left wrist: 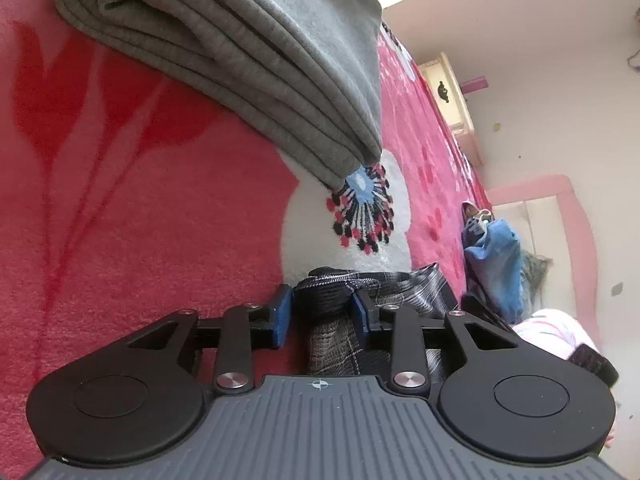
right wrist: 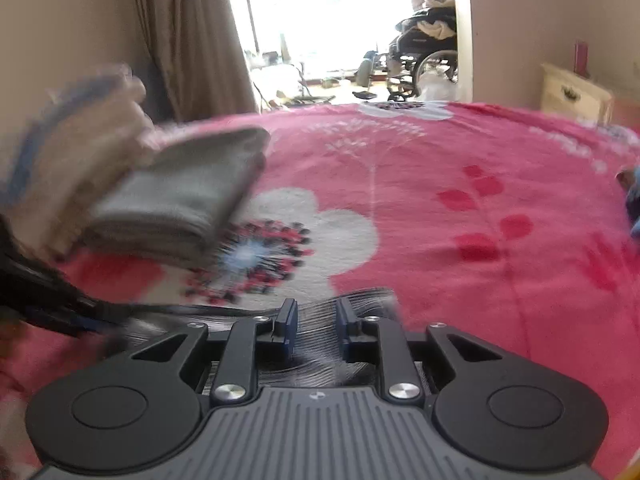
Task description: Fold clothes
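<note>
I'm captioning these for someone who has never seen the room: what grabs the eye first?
The pink floral blanket fills both views, its white flower with a dark-spoked centre standing out. A folded grey garment lies on it beside that flower. Close in, dark plaid fabric sits between the left gripper's jaws.

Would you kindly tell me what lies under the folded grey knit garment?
The folded grey knit garment rests on the pink floral fleece blanket. Its corner overlaps the blue-centred flower pattern. Whatever lies beneath the garment's middle is covered.
</note>
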Action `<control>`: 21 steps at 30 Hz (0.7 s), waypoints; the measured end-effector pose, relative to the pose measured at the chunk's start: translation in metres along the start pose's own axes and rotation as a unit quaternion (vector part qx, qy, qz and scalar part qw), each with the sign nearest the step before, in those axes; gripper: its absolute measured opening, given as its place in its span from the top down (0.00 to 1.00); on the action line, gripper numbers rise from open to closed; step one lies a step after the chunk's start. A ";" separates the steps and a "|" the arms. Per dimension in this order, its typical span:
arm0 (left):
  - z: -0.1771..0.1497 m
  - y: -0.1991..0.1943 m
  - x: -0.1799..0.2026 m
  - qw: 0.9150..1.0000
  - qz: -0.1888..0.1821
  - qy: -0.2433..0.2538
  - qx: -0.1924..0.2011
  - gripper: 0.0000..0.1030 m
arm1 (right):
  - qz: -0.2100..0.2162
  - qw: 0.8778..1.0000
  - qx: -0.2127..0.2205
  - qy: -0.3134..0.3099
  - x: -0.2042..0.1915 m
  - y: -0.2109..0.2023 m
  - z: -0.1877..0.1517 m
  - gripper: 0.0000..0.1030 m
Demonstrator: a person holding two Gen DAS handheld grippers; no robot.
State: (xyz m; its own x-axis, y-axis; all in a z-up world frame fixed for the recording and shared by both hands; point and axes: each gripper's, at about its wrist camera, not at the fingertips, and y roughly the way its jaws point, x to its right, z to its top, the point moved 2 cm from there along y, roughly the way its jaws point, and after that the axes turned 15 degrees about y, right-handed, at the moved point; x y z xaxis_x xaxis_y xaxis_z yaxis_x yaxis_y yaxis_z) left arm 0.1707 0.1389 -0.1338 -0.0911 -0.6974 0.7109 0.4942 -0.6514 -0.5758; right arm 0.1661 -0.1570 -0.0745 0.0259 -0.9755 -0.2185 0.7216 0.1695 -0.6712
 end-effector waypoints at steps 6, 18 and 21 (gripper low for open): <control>-0.001 -0.012 0.000 1.000 0.005 -0.013 0.003 0.60 | 0.013 0.995 0.044 0.091 0.047 -0.049 0.001 0.79; -0.007 -0.044 0.044 0.994 0.059 0.087 0.039 0.58 | 0.025 0.996 -0.015 -0.079 0.026 -0.103 -0.070 0.82; -0.016 -0.036 0.080 0.984 0.070 0.165 0.020 0.58 | -0.043 0.995 -0.032 -0.084 0.042 -0.107 -0.082 0.82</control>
State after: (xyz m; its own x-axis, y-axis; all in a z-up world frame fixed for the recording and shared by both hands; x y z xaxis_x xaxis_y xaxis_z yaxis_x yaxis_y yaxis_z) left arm 0.1316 0.1022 -0.0626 -0.2923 -0.8424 0.4528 0.5541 -0.5351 -0.6377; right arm 0.0333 -0.2046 -0.0702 0.0858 -0.9955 -0.0399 0.6810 0.0878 -0.7270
